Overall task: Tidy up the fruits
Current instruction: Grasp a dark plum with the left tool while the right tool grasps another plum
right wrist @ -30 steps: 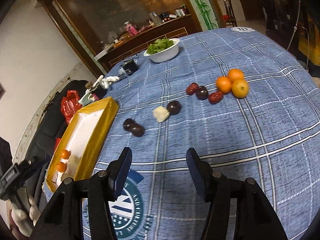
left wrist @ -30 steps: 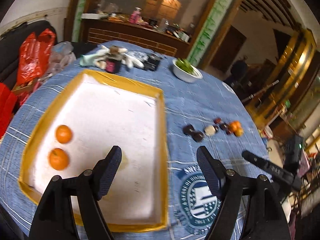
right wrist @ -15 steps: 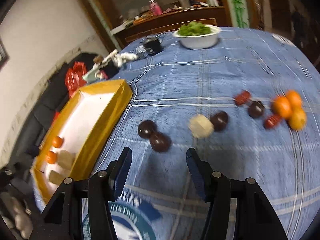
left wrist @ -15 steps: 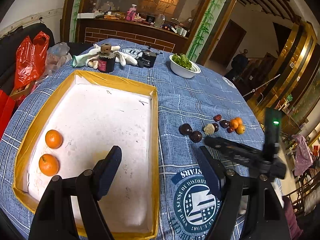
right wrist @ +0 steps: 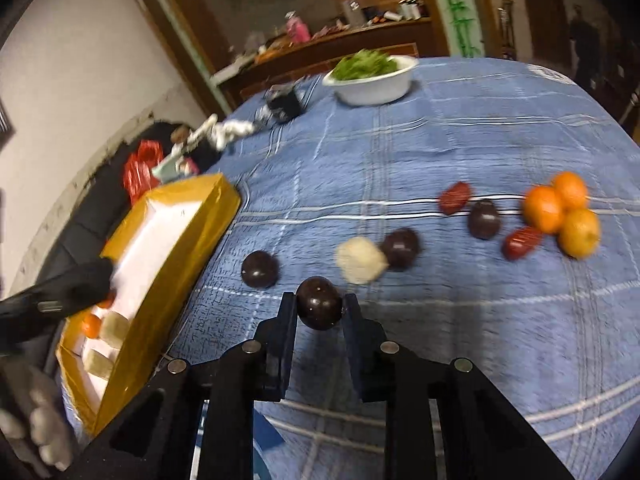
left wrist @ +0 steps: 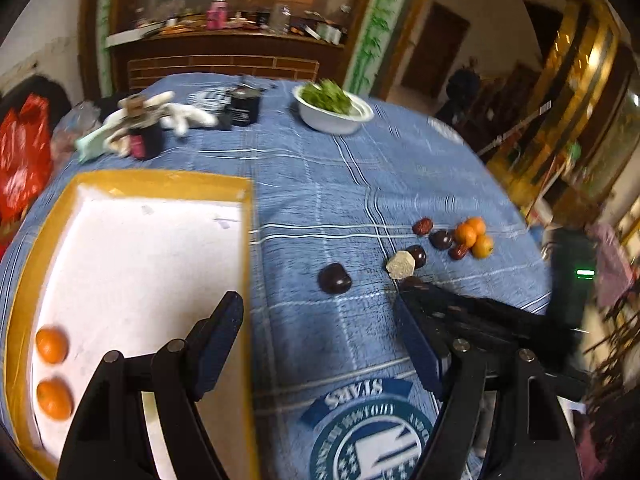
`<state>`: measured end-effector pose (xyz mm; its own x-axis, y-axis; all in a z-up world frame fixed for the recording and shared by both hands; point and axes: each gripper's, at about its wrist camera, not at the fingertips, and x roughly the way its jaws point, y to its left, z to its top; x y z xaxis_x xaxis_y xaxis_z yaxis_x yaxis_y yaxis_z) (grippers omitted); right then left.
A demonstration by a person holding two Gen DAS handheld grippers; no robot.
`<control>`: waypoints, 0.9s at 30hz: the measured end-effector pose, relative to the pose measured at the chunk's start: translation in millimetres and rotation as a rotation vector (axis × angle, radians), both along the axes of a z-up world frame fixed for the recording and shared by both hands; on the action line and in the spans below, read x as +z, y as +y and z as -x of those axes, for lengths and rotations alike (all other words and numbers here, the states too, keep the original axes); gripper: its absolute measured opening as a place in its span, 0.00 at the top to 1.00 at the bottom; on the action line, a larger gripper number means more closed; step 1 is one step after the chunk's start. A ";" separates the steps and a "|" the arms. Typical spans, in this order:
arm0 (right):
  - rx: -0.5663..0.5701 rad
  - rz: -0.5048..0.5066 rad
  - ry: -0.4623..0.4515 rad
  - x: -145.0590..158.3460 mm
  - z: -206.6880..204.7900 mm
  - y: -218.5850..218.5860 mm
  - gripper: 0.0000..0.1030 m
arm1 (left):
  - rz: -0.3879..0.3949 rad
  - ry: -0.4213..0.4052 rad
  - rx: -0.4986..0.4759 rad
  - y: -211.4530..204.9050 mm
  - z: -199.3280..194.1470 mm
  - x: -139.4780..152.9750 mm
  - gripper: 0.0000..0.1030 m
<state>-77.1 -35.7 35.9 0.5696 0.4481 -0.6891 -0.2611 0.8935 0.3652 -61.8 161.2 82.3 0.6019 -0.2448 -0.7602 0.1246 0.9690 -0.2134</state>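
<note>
Over on the left sits the yellow-rimmed tray (left wrist: 244,240), two small oranges (left wrist: 51,345) already lying in its near corner. The left gripper (left wrist: 320,344) hangs with its jaws wide and empty, half over the tray edge, and has drifted toward the middle of the table (left wrist: 344,176) since a second ago. Moving right, the right gripper (right wrist: 319,309) has just closed its jaws on a dark round fruit (right wrist: 319,307); half a second back they stood apart above the cloth. Its twin (right wrist: 259,269) remains just beside. I'd say the pick is made and the carry to the tray comes next.
</note>
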 end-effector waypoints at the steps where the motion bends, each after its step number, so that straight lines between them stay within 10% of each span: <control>1: -0.018 -0.016 -0.010 1.1 3.9 -9.3 0.76 | -0.022 0.013 -0.014 -10.3 -6.5 -4.9 0.26; 10: -0.104 -0.080 0.005 1.8 -2.1 -39.4 0.76 | -0.242 0.098 -0.085 -62.2 -52.4 -52.2 0.26; 12: -0.096 -0.081 0.000 3.5 -1.9 -37.9 0.76 | -0.262 0.118 -0.089 -63.7 -54.2 -61.9 0.39; 13: -0.093 -0.076 -0.003 4.0 -1.5 -36.9 0.76 | -0.274 0.117 -0.089 -63.9 -53.5 -63.8 0.70; 14: -0.093 -0.066 -0.007 4.9 -1.2 -35.1 0.76 | -0.291 0.118 -0.085 -64.0 -52.8 -66.0 0.76; 27: -0.118 -0.044 -0.015 0.1 -0.1 -36.9 0.76 | -0.065 -0.022 -0.002 -27.3 4.4 -13.2 0.76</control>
